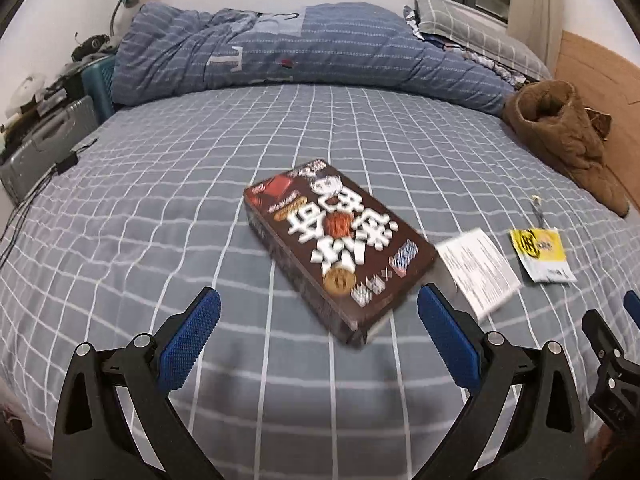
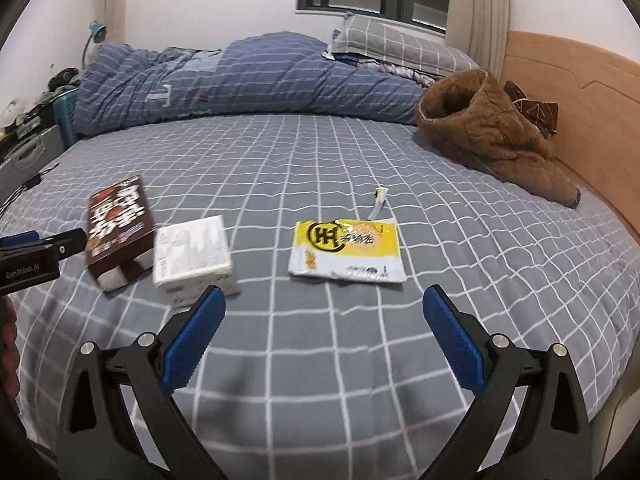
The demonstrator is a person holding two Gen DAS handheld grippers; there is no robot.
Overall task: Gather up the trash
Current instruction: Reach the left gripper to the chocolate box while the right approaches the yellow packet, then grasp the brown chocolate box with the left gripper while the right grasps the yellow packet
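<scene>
Left tongs (image 1: 318,312): spread wide apart, empty, touching nothing; they hung above the bed, pointed at the near end of the brown box.
Right tongs (image 2: 324,308): likewise wide apart and empty, poised over bare sheet, with the yellow wrapper just beyond the gap between the blue pads (image 2: 454,344).
Brown box (image 1: 340,248): a flat snack carton with large white lettering, lying on the bed at a slant; its near end was open in the right wrist view (image 2: 120,228).
White box (image 2: 194,254): smaller, lying just beside the brown box on the right, seemingly touching it; motion blur hid its print.
Yellow wrapper (image 2: 346,252): a flattened yellow-and-white packet, apart from both boxes, further right.
Torn strip (image 2: 379,198): a small scrap just behind the wrapper.
Bed (image 2: 320,380): grey-blue checked sheet, carrying all the trash.
Quilt (image 1: 280,48): blue, rolled along the far side.
Brown garment (image 2: 492,140): heaped near the wooden headboard (image 2: 580,92), well apart from the trash.
</scene>
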